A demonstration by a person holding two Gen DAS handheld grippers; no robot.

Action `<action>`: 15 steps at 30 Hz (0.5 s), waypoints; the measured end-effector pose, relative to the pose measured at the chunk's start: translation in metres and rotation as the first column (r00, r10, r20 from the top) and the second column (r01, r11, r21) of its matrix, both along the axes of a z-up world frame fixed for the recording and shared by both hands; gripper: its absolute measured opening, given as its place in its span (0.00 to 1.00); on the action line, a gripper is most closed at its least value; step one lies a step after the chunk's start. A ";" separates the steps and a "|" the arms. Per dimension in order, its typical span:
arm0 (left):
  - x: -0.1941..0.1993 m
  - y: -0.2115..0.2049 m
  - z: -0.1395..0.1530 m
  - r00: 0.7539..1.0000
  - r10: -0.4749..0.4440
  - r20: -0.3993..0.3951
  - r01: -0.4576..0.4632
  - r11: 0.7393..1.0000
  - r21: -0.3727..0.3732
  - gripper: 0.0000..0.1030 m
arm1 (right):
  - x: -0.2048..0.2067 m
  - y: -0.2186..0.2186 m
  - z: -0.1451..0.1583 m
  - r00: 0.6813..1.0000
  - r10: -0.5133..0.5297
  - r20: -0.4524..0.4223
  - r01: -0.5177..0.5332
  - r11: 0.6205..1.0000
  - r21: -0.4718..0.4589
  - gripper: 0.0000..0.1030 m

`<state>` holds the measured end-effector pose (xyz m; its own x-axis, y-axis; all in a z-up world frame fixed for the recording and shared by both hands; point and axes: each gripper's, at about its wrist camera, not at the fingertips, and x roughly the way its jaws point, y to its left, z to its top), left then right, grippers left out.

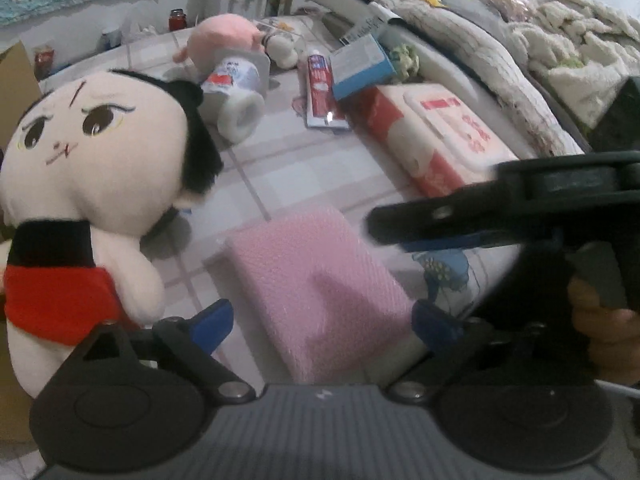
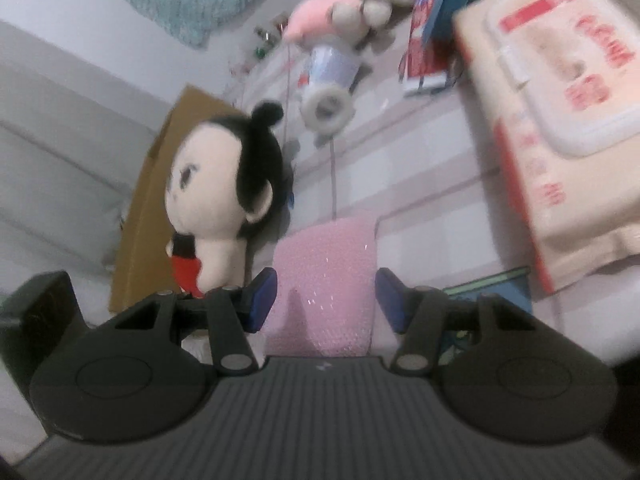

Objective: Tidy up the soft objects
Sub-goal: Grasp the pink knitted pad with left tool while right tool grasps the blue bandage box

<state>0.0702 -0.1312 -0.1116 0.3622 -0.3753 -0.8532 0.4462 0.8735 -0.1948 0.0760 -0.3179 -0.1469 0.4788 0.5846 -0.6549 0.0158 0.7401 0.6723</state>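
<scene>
A pink foam pad [image 1: 304, 264] lies flat on the checked tablecloth [image 1: 280, 168]. My left gripper [image 1: 324, 326] is open, its blue fingertips wide on either side of the pad's near end. One black finger [image 1: 400, 226] of my right gripper reaches in from the right over the pad's far right corner. In the right wrist view that gripper [image 2: 326, 300] is open above the pink pad [image 2: 328, 256], its tips flanking it. A big-headed doll [image 1: 96, 168] in a red top stands upright left of the pad; the right wrist view shows the doll [image 2: 216, 184] in profile.
Behind the pad lie a tissue roll [image 1: 236, 92], a pink plush [image 1: 224, 36], a toothpaste box [image 1: 320, 88], a blue box [image 1: 360, 66] and a red-and-white wipes pack [image 1: 440, 132]. Blankets [image 1: 540, 40] pile up at the right. A cardboard box [image 2: 160, 200] stands behind the doll.
</scene>
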 end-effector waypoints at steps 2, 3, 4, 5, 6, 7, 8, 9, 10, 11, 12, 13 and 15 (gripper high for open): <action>0.007 -0.006 -0.001 1.000 0.004 -0.024 -0.004 1.000 0.014 0.97 | -0.006 -0.009 0.011 0.999 -0.030 0.037 0.030 0.999 0.011 0.54; 0.011 -0.010 -0.002 0.999 0.008 -0.034 -0.008 1.000 0.024 0.97 | -0.010 -0.013 0.017 0.997 -0.048 0.056 0.048 0.999 0.016 0.55; 0.014 -0.015 -0.004 0.999 0.011 -0.035 -0.010 0.999 0.031 0.97 | -0.013 -0.016 0.023 0.995 -0.064 0.077 0.063 0.998 0.013 0.56; 0.017 -0.020 -0.005 0.999 0.017 -0.036 -0.016 0.999 0.045 0.97 | -0.016 -0.019 0.029 0.993 -0.075 0.095 0.074 0.997 0.007 0.57; 0.020 -0.027 -0.008 0.999 0.023 -0.037 -0.021 0.998 0.066 0.97 | -0.019 -0.021 0.035 0.990 -0.087 0.115 0.088 0.996 -0.004 0.58; 0.021 -0.033 -0.010 0.999 0.021 -0.033 -0.018 0.996 0.087 0.97 | -0.022 -0.026 0.040 0.987 -0.095 0.130 0.098 0.995 -0.013 0.58; 0.023 -0.039 -0.013 1.000 0.018 -0.023 -0.015 0.994 0.111 0.97 | -0.023 -0.028 0.044 0.985 -0.100 0.144 0.104 0.994 -0.022 0.59; 0.023 -0.043 -0.016 1.000 0.016 -0.013 -0.015 0.991 0.132 0.97 | -0.025 -0.030 0.049 0.982 -0.102 0.159 0.108 0.994 -0.033 0.60; 0.023 -0.047 -0.019 1.000 0.017 -0.005 -0.016 0.988 0.156 0.97 | -0.026 -0.031 0.054 0.980 -0.102 0.172 0.112 0.993 -0.046 0.61; 0.023 -0.051 -0.022 1.000 0.013 0.002 -0.013 0.983 0.181 0.97 | -0.025 -0.031 0.058 0.977 -0.101 0.185 0.114 0.992 -0.061 0.62; 0.023 -0.054 -0.024 1.000 0.009 0.007 -0.011 0.980 0.198 0.96 | -0.022 -0.032 0.062 0.975 -0.100 0.197 0.117 0.990 -0.077 0.62; 0.022 -0.055 -0.026 1.000 0.008 0.009 -0.010 0.977 0.213 0.95 | -0.019 -0.035 0.067 0.973 -0.101 0.209 0.122 0.988 -0.092 0.63; 0.021 -0.054 -0.026 1.000 0.011 0.013 -0.013 0.980 0.201 0.92 | -0.011 -0.042 0.074 0.968 -0.107 0.226 0.136 0.984 -0.114 0.63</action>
